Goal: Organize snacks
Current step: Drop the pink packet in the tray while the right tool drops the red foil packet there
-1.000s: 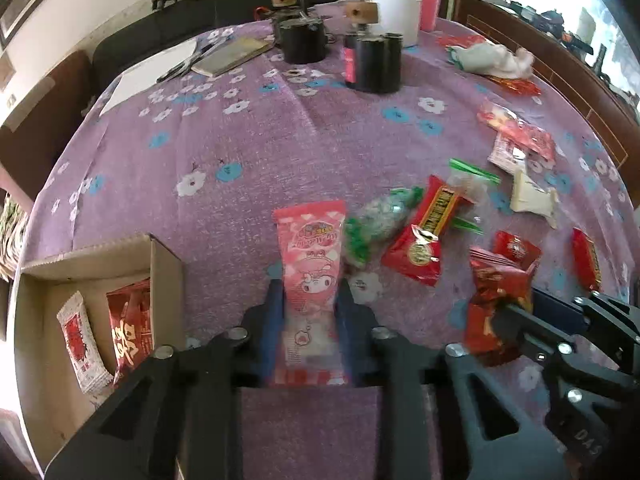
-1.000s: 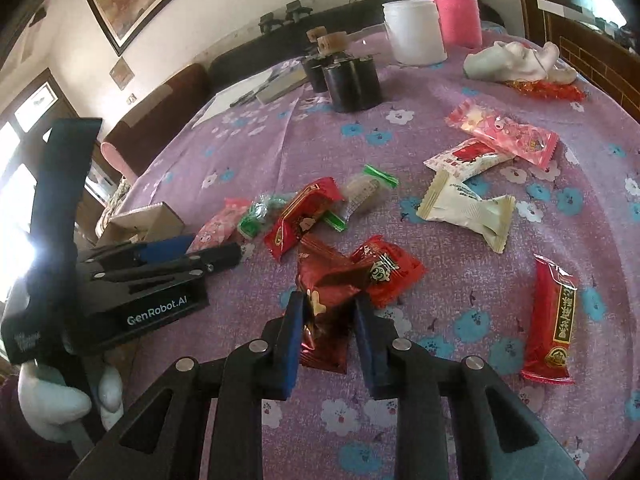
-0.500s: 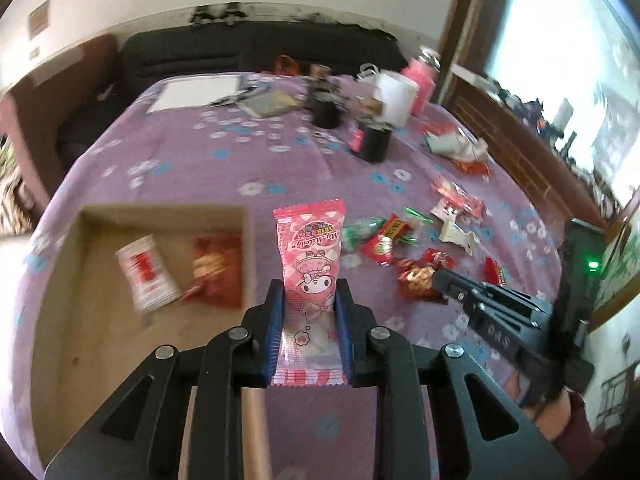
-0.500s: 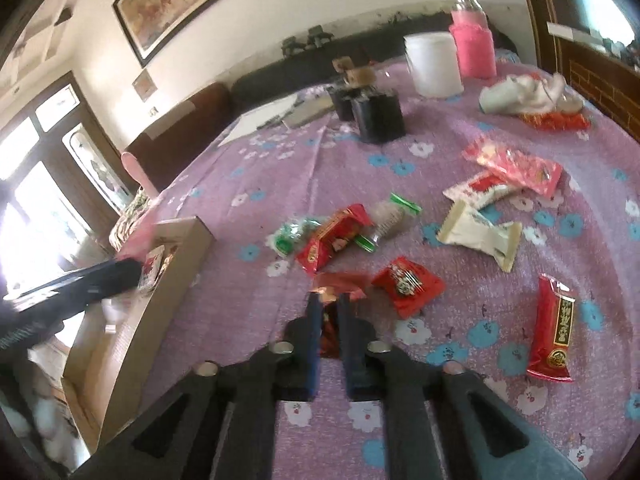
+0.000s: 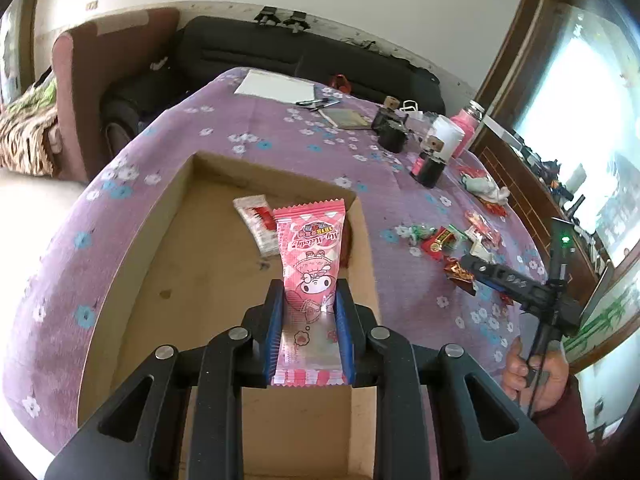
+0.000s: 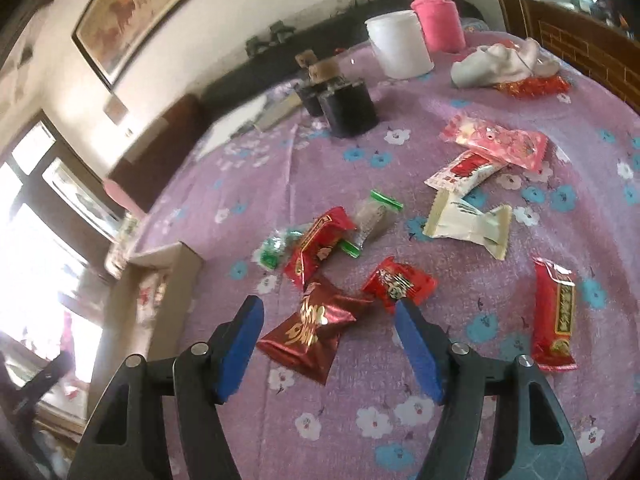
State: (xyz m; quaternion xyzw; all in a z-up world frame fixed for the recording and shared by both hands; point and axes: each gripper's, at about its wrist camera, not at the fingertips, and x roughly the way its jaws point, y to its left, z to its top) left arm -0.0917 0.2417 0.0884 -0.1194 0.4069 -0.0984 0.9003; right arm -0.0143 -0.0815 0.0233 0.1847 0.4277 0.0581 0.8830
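My left gripper (image 5: 307, 304) is shut on a pink cartoon snack packet (image 5: 311, 272), held upright over the open cardboard box (image 5: 168, 240). Inside the box lies a white and red packet (image 5: 256, 224). In the right wrist view my right gripper (image 6: 330, 320) has its jaws opening, and a dark red gold-printed candy packet (image 6: 316, 328) lies on the purple cloth between the blue pads, untouched. Around it lie several loose snacks: a small red packet (image 6: 400, 284), a red and gold bar (image 6: 318, 246), a cream packet (image 6: 468, 224) and a long red bar (image 6: 554, 316).
The box's corner (image 6: 180, 256) shows left of the snack pile. At the table's far side stand black holders (image 6: 348, 106), a white tub (image 6: 400, 44), a pink bottle (image 6: 438, 20) and a crumpled cloth (image 6: 500, 66). A hand (image 5: 536, 376) holds the right gripper's handle.
The left gripper carried the pink packet leftward from the snack pile to above the box. The right gripper, earlier shut on the dark red packet, has spread its jaws and the packet lies free.
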